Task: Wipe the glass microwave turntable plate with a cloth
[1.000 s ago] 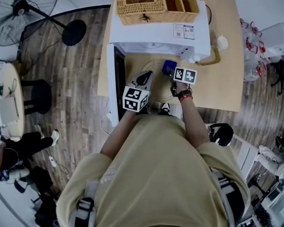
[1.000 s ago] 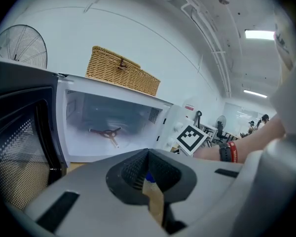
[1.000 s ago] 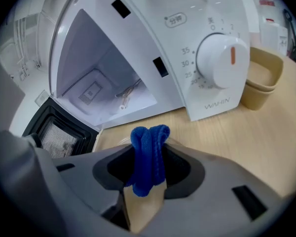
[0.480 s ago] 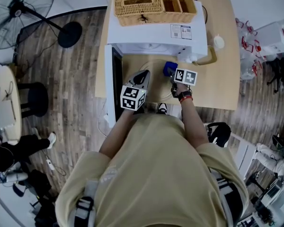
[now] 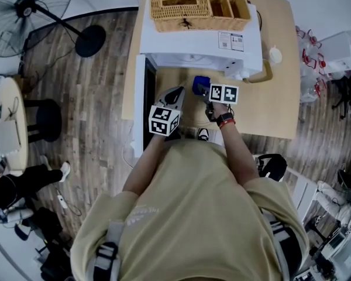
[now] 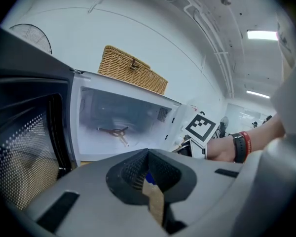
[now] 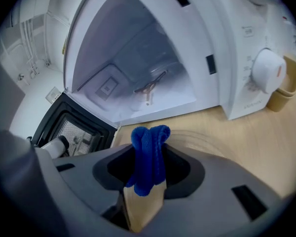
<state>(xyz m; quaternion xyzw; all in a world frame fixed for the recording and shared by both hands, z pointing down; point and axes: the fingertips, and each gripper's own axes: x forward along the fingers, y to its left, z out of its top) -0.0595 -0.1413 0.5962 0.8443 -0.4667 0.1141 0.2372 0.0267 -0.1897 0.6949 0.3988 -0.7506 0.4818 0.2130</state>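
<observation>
My left gripper [image 6: 148, 157] is nearest, its jaws drawn together with nothing visible between them; it sits low at the left, probably to steady things. To its right, my right gripper [image 7: 148, 168] pinches the folded blue cloth [image 7: 149, 142] tight, bunched so a pad sticks out for rubbing. The glass turntable plate [image 7: 202, 138] lies flat on the table [image 7: 266, 147] just beyond. Farthest, the microwave [image 7: 227, 43] stands open, its cavity without the plate.
</observation>
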